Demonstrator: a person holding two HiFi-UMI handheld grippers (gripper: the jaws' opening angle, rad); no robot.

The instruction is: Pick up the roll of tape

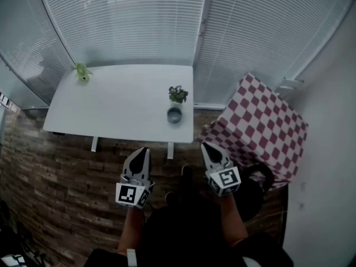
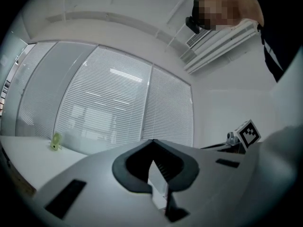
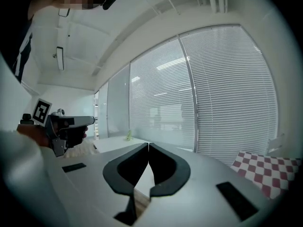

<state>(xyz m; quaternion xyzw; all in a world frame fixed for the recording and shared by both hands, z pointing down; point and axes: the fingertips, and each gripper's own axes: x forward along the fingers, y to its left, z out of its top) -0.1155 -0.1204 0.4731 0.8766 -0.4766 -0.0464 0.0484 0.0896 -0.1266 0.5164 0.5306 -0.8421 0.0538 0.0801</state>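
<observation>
The roll of tape (image 1: 174,114), a grey ring, lies flat on the white table (image 1: 111,102) near its front right corner, just in front of a small potted plant (image 1: 178,94). Both grippers hover short of the table's front edge, above the brick-patterned floor. My left gripper (image 1: 143,152) points at the table left of the tape, its jaw tips together. My right gripper (image 1: 207,147) is below and right of the tape, also shut and empty. In the left gripper view (image 2: 152,141) and the right gripper view (image 3: 148,144) the tips meet and the tape is not visible.
A small green object (image 1: 82,72) stands at the table's far left corner. A red-and-white checkered cover (image 1: 258,124) drapes something right of the table. Window blinds (image 1: 167,21) run behind the table, and a white wall (image 1: 328,166) is on the right.
</observation>
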